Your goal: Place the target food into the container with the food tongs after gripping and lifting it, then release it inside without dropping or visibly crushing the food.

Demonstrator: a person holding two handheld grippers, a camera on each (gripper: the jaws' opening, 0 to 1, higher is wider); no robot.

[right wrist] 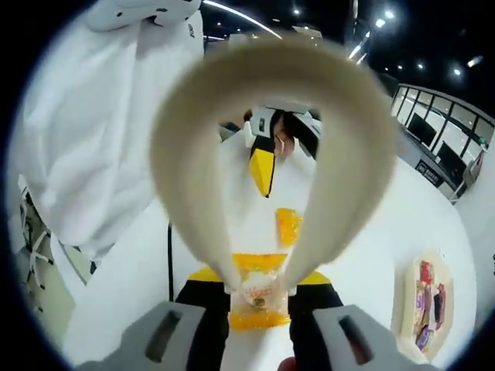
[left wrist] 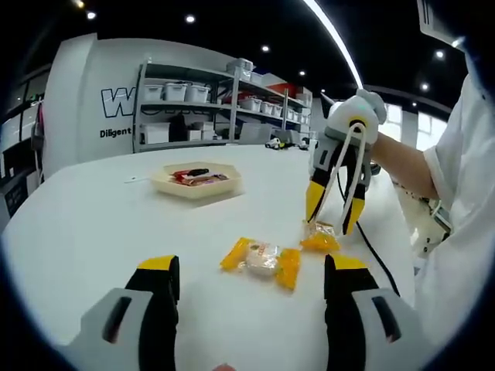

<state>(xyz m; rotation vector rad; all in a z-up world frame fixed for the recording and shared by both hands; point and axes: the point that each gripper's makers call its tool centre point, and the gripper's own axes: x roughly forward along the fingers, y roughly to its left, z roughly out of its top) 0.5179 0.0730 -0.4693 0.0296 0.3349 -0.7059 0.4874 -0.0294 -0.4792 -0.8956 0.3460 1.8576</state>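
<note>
My left gripper [left wrist: 251, 282] hovers with its fingers [left wrist: 158, 282] spread wide, nothing between them; one yellow-wrapped snack [left wrist: 262, 260] lies on the white desk [left wrist: 93, 224] just ahead of them. My right gripper [left wrist: 334, 210] squeezes the cream food tongs [right wrist: 263, 100], whose tips pinch a second wrapped snack [right wrist: 259, 297] against the desk. Further from my left fingers sits the beige container [left wrist: 196, 185] with packets inside.

Lying open between the tray [left wrist: 195, 188] and the near snack packet [left wrist: 261, 259]: bare white table [left wrist: 93, 232]. Blocking the right side: tongs [left wrist: 340, 174] held by the right gripper [left wrist: 334, 210], over a second packet [left wrist: 320, 238].
</note>
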